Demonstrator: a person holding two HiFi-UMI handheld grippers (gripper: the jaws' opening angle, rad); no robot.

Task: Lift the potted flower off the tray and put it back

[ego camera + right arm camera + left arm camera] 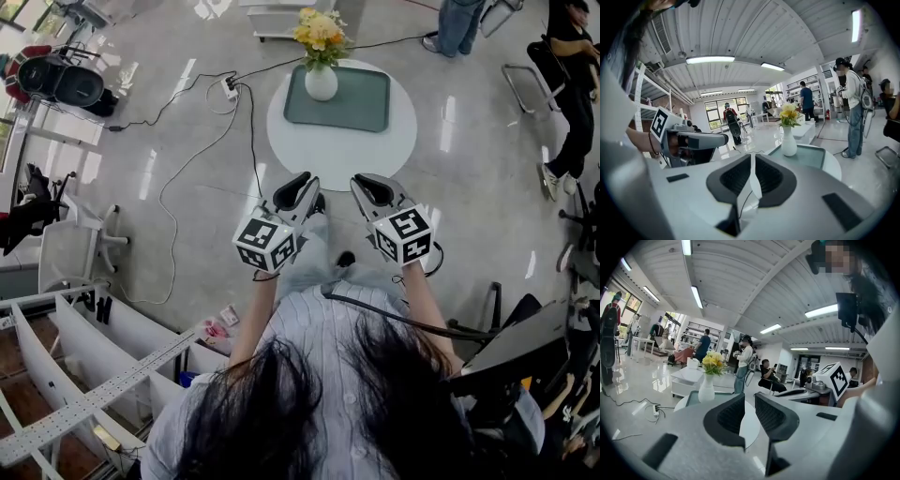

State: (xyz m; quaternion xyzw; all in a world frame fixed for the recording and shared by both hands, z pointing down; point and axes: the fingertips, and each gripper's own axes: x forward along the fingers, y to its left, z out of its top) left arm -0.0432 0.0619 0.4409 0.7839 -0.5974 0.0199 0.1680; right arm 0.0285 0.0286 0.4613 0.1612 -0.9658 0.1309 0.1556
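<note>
The potted flower is a white vase (321,82) with yellow blooms (318,31). It stands at the left end of a green tray (361,101) on a round white table (342,150). My left gripper (300,181) and right gripper (367,182) hover side by side short of the table's near edge, both shut and empty. In the left gripper view the vase (706,389) lies ahead to the left of the jaws of the left gripper (749,409). From the right gripper (752,174), the vase (789,143) and tray (808,156) sit ahead to the right.
A power strip (229,89) and cables trail on the floor left of the table. People stand at the back (459,26) and at the right (572,89). White metal shelving (84,375) is at my near left, and a dark chair (511,342) at my near right.
</note>
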